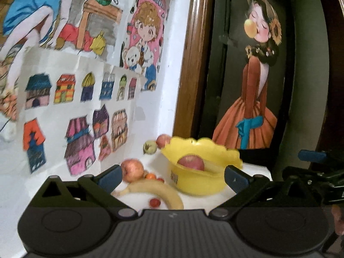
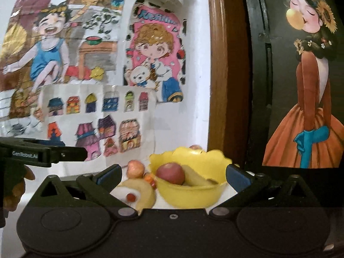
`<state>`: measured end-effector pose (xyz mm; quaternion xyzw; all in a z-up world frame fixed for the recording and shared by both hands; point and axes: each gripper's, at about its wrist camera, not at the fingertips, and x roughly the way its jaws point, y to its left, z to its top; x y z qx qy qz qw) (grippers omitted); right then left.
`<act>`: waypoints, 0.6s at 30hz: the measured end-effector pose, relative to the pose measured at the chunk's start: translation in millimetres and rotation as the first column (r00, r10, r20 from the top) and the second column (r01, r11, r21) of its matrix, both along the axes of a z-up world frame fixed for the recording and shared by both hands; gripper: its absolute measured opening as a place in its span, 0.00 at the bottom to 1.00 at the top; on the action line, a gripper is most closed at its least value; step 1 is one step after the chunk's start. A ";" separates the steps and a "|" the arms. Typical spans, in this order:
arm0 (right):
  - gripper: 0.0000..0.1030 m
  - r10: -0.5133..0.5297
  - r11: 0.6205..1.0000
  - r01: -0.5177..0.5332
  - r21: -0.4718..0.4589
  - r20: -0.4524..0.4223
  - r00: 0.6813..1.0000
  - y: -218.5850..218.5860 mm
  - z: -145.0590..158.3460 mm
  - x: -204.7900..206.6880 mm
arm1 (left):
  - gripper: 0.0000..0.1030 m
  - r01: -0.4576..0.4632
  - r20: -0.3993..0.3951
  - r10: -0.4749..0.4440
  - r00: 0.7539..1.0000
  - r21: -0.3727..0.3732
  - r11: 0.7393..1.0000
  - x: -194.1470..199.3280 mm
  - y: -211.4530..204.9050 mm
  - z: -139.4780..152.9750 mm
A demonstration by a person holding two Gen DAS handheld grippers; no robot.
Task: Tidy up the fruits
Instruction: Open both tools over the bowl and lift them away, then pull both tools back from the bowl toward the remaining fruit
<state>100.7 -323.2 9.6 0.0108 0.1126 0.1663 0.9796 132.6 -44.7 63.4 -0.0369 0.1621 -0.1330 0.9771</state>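
Observation:
A yellow scalloped bowl (image 1: 200, 180) (image 2: 189, 193) stands on the white table and holds a red apple (image 1: 191, 162) (image 2: 170, 173) and a banana (image 2: 196, 179). Left of the bowl lie a loose banana (image 1: 159, 192) (image 2: 143, 191), a red apple (image 1: 132, 169) (image 2: 135, 168), a small orange fruit (image 1: 150, 175) (image 2: 148, 177) and small red tomatoes (image 1: 154, 202) (image 2: 130, 197). Farther back sit a green apple (image 1: 149, 147) and another red apple (image 1: 162, 140). My left gripper (image 1: 172, 175) is open, well short of the fruit. My right gripper (image 2: 173, 175) is open too, facing the bowl.
A white wall with children's drawings (image 1: 75, 75) rises on the left, right behind the fruit. A brown wooden door frame (image 1: 193, 64) and a dark panel with a painted figure (image 1: 253, 75) stand behind the bowl. The other gripper (image 2: 43, 153) shows at the right wrist view's left edge.

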 end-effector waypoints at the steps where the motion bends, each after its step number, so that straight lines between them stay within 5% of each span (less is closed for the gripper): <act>1: 0.99 0.007 1.000 -0.007 -0.011 -0.007 1.000 2.6 -3.2 -6.8 | 1.00 0.001 -0.012 -0.001 1.000 0.008 1.000 -4.3 1.6 -3.5; 9: 0.99 0.024 0.995 -0.029 -0.098 -0.051 0.998 15.5 -26.3 -47.3 | 1.00 -0.003 -0.090 0.005 0.996 0.028 1.000 -28.7 13.0 -29.3; 18: 0.99 -0.020 0.994 -0.004 -0.113 -0.211 0.977 25.3 -51.1 -50.5 | 1.00 0.012 -0.184 0.003 0.983 0.081 0.997 -44.0 23.0 -54.1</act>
